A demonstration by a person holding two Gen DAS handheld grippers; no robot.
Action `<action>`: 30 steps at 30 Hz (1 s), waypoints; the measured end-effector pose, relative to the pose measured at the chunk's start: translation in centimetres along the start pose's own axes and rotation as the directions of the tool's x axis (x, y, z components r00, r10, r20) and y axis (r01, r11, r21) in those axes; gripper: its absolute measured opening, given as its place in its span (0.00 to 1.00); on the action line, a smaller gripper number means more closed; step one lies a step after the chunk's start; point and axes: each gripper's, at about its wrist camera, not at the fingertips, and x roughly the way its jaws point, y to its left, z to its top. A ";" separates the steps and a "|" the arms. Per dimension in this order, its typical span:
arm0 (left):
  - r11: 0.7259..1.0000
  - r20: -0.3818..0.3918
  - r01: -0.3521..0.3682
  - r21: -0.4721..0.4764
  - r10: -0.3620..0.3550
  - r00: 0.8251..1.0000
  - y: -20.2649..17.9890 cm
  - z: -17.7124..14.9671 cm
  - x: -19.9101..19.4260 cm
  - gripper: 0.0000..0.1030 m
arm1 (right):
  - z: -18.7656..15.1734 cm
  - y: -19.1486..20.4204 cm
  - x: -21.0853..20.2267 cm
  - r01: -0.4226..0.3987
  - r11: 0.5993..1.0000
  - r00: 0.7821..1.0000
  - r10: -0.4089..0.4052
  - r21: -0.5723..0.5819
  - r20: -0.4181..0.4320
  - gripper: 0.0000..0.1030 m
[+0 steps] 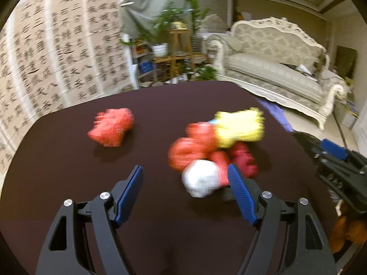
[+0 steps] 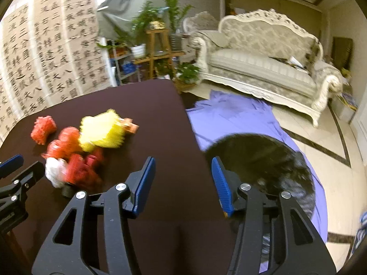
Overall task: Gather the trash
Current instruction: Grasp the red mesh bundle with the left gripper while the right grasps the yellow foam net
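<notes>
A pile of trash lies on the dark table (image 1: 68, 183): a white crumpled wad (image 1: 200, 178), red wrappers (image 1: 190, 151) and a yellow mesh piece (image 1: 240, 126). A separate red mesh piece (image 1: 111, 127) lies to the left. My left gripper (image 1: 185, 171) is open and empty, its right finger beside the white wad. My right gripper (image 2: 182, 162) is open and empty over the table's right edge; the pile (image 2: 75, 160) lies to its left. A black trash bin (image 2: 263, 160) stands on the floor beyond the right finger.
A purple sheet (image 2: 229, 119) lies on the floor under the bin. A white ornate sofa (image 2: 263, 68) stands at the back right, plants on a wooden stand (image 2: 158, 45) at the back. A calligraphy screen (image 1: 57, 57) stands left. The right gripper shows in the left view (image 1: 339, 160).
</notes>
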 end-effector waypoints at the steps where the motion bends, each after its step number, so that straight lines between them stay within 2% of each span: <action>1: 1.000 0.002 -0.019 -0.010 0.019 1.000 1.0 0.1 0.1 0.72 | 0.3 0.5 0.1 -0.010 1.000 1.000 0.010 -0.004 0.002 0.50; 3: 0.998 0.004 -0.057 -0.029 0.057 0.998 2.8 0.5 0.7 0.73 | 0.8 1.5 0.3 -0.032 0.999 0.999 0.032 -0.012 0.006 0.53; 5: 0.995 0.004 -0.084 -0.047 0.084 0.996 4.3 0.7 1.1 0.74 | 1.5 2.6 0.8 -0.053 0.998 0.999 0.053 -0.024 0.010 0.60; 14: 0.986 -0.003 -0.148 -0.073 0.149 0.989 9.0 2.0 3.7 0.77 | 3.5 6.5 3.7 -0.092 0.993 0.996 0.092 -0.072 -0.016 0.66; 19: 0.986 -0.006 -0.155 -0.064 0.155 0.988 9.8 2.6 5.2 0.80 | 3.7 7.6 5.0 -0.110 0.990 0.993 0.106 -0.085 -0.043 0.66; 21: 0.987 -0.010 -0.155 -0.048 0.154 0.988 9.8 2.7 5.9 0.80 | 3.9 8.1 5.3 -0.114 0.990 0.993 0.111 -0.087 -0.045 0.64; 23: 0.987 -0.017 -0.153 -0.042 0.152 0.988 9.9 2.8 6.6 0.80 | 3.9 8.3 5.5 -0.135 0.987 0.990 0.131 -0.085 -0.054 0.53; 27: 0.989 -0.039 -0.140 -0.041 0.139 0.990 10.1 3.1 7.8 0.80 | 4.0 8.4 5.3 -0.134 0.986 0.990 0.130 -0.096 -0.053 0.45; 29: 0.990 -0.049 -0.137 -0.037 0.135 0.990 10.2 3.1 8.3 0.80 | 3.9 8.4 5.2 -0.133 0.987 0.990 0.128 -0.095 -0.052 0.35; 30: 0.990 -0.055 -0.136 -0.038 0.133 0.990 10.4 3.1 8.6 0.80 | 3.9 8.4 5.2 -0.128 0.987 0.991 0.124 -0.095 -0.051 0.33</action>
